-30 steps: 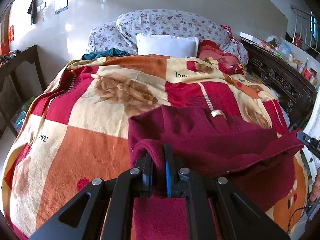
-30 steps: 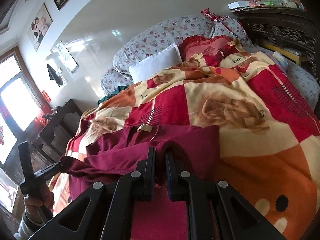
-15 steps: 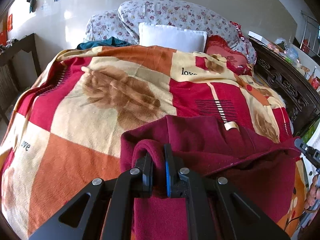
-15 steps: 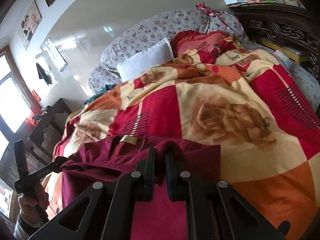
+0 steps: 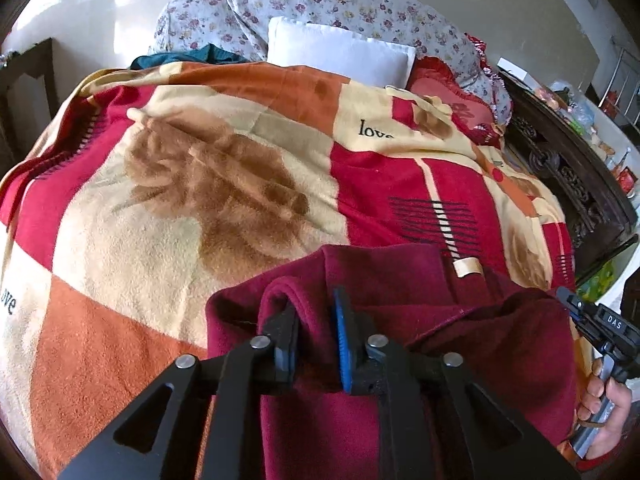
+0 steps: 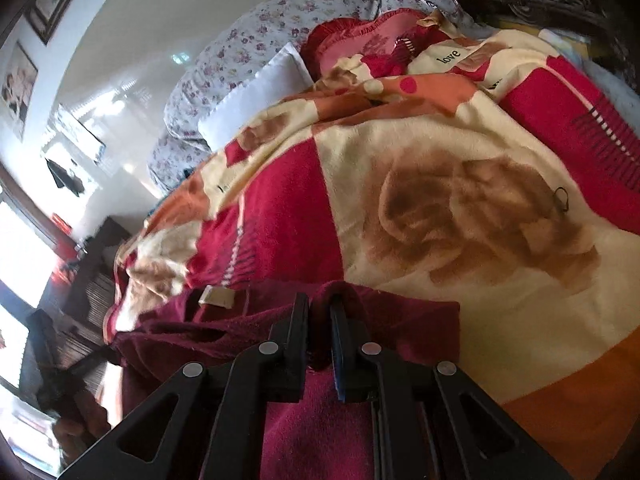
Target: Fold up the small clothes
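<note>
Both grippers clamped one maroon fleece garment [image 5: 400, 304] over the bed [image 5: 160, 208]: left gripper [image 5: 314, 320] nearest, right gripper [image 5: 576, 312] at three o'clock, hem stretched crosswise between.

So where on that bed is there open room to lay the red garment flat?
The blanket lies bare between the maroon garment and the white pillow. Crowded: the head end with the pillows, and the near edge where both grippers pinch the garment.

Home bedroom, blanketed bed [image 5: 192, 208], pillows [image 5: 336, 54]
</note>
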